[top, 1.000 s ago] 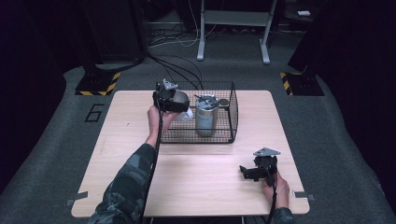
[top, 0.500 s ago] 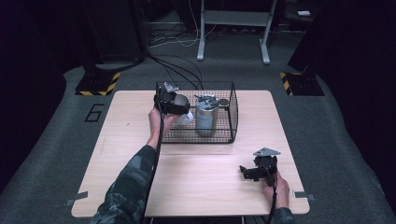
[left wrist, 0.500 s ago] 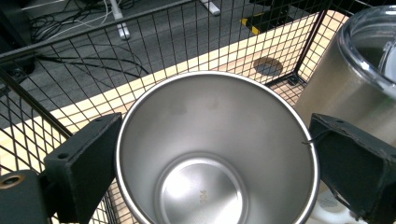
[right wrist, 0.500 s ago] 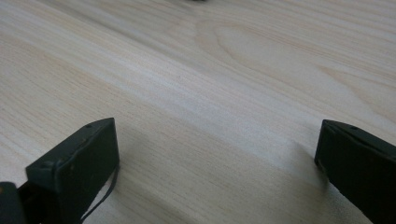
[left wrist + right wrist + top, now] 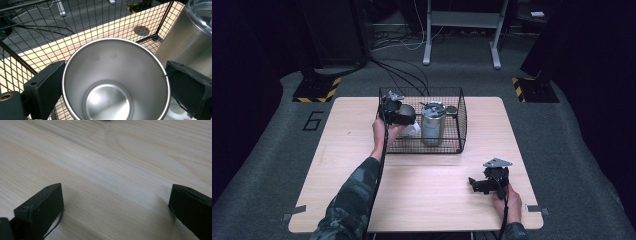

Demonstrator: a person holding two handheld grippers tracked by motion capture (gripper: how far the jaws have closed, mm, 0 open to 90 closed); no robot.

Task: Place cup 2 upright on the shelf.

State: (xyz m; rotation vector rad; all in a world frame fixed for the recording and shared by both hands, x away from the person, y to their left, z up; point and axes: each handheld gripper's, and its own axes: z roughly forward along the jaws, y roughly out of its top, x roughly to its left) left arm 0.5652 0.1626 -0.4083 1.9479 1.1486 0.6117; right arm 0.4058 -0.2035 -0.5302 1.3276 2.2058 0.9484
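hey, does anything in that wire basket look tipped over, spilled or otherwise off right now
Nothing stands out. The steel cup sits empty and undented between the left tool jaws, the lidded tumbler stands upright beside it, and the wire basket sits flat on the table.

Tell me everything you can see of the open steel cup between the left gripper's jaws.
The open round steel cup looks like brushed metal with a thin polished rim and a shiny, flat, empty bottom. It sits mouth toward the camera between the left gripper's black jaws, which flank its rim, inside the black wire basket, beside a taller lidded steel tumbler.
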